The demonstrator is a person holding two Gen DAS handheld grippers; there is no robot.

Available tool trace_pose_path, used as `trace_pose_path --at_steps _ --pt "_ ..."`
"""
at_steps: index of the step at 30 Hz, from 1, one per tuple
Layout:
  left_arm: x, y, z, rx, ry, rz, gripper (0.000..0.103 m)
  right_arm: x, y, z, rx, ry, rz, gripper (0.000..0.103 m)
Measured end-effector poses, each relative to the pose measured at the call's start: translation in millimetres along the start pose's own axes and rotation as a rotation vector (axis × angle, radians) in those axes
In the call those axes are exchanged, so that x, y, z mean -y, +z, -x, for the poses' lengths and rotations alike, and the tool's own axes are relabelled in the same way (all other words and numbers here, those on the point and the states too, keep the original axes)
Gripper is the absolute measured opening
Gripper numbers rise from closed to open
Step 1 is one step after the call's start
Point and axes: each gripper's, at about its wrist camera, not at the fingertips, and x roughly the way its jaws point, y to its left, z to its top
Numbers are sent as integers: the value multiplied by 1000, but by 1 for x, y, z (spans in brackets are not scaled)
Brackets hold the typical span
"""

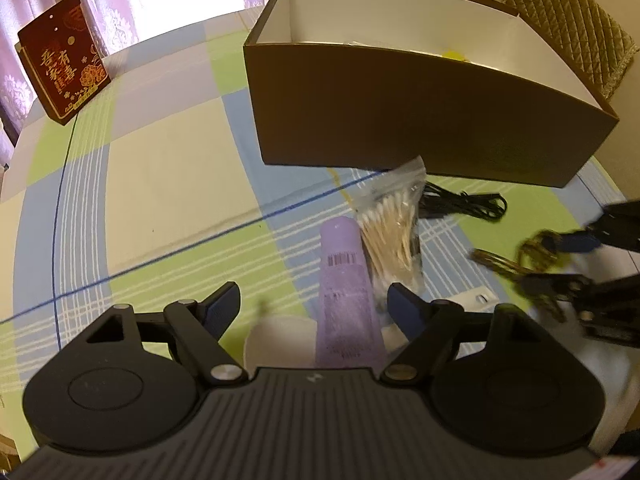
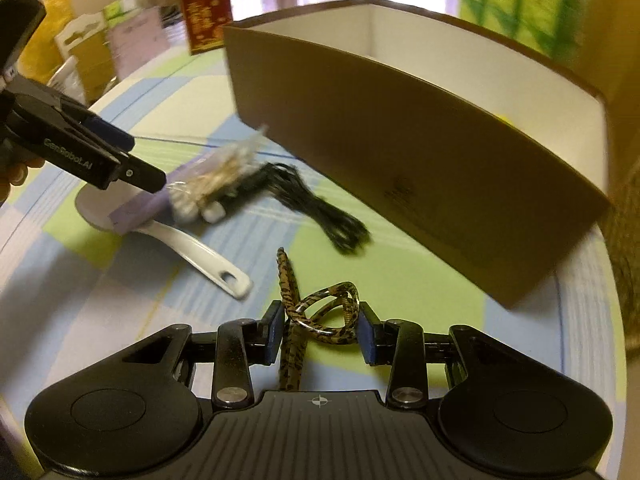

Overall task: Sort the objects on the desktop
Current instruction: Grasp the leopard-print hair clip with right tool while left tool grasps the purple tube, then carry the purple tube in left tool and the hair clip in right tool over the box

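Note:
My left gripper (image 1: 314, 306) hangs open over a purple tube (image 1: 348, 292) that lies between its fingers, closer to the right pad; no pad presses on it. A bag of cotton swabs (image 1: 394, 224) leans on the tube, and a white spoon (image 2: 200, 252) lies under it. My right gripper (image 2: 320, 334) is shut on leopard-print glasses (image 2: 324, 312), both pads against the frame. In the left wrist view the right gripper (image 1: 560, 260) holds the glasses (image 1: 516, 256) at the right edge. A brown open box (image 1: 420, 120) stands behind.
A coiled black cable (image 2: 320, 208) lies in front of the box wall (image 2: 400, 160). Something yellow (image 1: 454, 55) shows inside the box. A red printed carton (image 1: 64, 64) stands at the far left of the checked tablecloth (image 1: 160, 184). A quilted chair (image 1: 568, 20) is behind.

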Motion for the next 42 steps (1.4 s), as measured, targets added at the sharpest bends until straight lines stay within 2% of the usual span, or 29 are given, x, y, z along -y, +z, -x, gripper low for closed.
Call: trace_pose_path --at_steps 4,9,13,18,19,21,28,33,42 --pt "-4 5 -13 -20 2 -6 70 13 -5 8 -3 -26 -54 35" --pt "-4 10 -27 -43 -43 9 61 18 -9 13 0 -45 -80 35" --pt "1 11 -38 -71 -60 15 49 17 -10 16 4 -50 -85 35" --pt "5 11 -45 -75 -63 12 44 17 -10 12 9 -58 -94 35" --pt "7 11 -45 -71 -60 0 41 16 -10 12 8 -60 -91 36" --pt "9 11 -45 -62 -64 -18 28 15 -10 10 4 -64 -85 36" --pt "11 13 -42 -69 -65 -12 28 11 -9 1 7 -82 -60 37" --pt "11 16 -32 -45 -64 2 28 10 -8 2 -2 -88 -58 37" --pt "12 13 -9 -19 -65 21 28 9 -8 12 3 -60 -95 37"
